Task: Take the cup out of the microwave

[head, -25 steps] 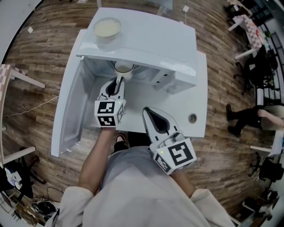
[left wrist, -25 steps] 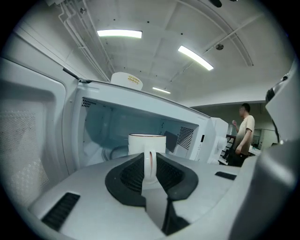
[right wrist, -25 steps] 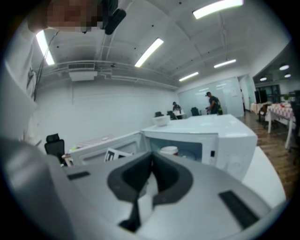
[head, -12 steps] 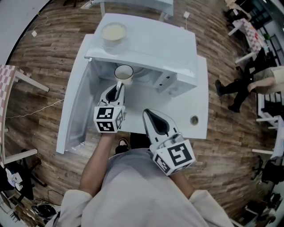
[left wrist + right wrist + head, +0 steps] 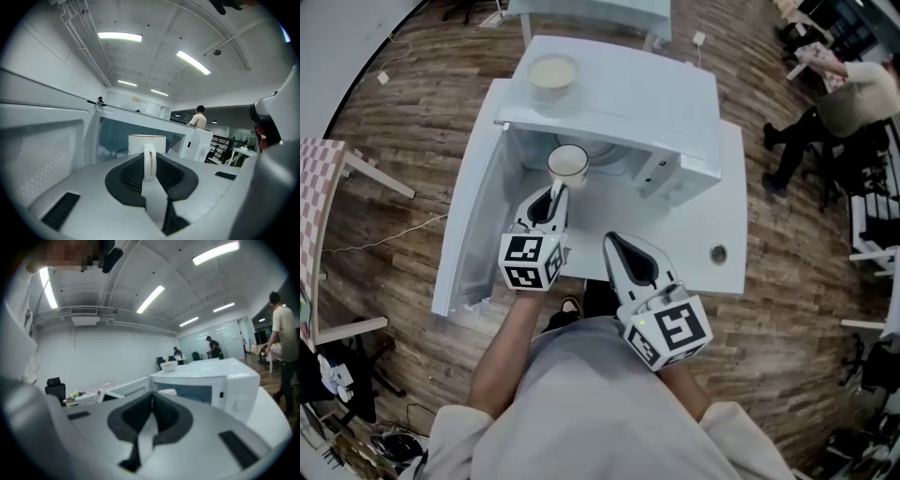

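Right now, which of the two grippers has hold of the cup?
The left gripper pinches the cup by its handle at the microwave opening; the right gripper is shut on nothing.

bowl w/ pale contents | person top-R | wood floor | checkered cloth L edge

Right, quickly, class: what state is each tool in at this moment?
Left tool: closed on the white ceramic cup, by its handle.
Right tool: closed, holding nothing.
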Motion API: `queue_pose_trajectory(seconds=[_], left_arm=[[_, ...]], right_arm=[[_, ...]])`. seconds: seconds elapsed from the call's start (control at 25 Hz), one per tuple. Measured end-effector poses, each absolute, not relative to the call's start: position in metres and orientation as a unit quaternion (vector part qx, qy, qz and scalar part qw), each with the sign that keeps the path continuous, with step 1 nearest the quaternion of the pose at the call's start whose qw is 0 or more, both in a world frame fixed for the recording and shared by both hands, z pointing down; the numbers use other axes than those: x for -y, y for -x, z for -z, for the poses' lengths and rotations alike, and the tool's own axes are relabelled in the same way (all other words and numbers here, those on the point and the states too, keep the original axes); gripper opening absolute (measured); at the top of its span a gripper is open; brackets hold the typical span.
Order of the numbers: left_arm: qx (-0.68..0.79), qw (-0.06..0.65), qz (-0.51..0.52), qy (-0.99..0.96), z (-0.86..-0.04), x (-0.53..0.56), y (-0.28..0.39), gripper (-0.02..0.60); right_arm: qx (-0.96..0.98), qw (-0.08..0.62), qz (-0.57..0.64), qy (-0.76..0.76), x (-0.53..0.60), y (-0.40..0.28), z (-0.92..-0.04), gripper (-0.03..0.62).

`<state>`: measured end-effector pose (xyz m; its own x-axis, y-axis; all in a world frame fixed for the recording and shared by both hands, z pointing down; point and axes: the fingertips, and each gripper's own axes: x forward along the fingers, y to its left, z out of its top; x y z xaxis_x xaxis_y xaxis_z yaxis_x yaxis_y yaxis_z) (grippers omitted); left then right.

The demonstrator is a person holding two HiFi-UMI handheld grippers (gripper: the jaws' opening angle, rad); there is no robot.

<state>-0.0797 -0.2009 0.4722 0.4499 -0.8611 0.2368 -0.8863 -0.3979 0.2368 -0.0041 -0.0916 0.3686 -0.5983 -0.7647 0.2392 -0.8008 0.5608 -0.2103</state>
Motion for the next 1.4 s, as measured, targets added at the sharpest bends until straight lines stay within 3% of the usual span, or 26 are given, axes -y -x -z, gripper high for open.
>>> queue_pose_trajectory(seconds=[1.4], left_arm=[[0.464, 0.18, 0.042, -0.866, -0.384, 0.08, 0.096, 0.066]], right_arm=[[0.876, 0.054, -0.121, -0.464, 0.025, 0.009, -0.356, 0.021]])
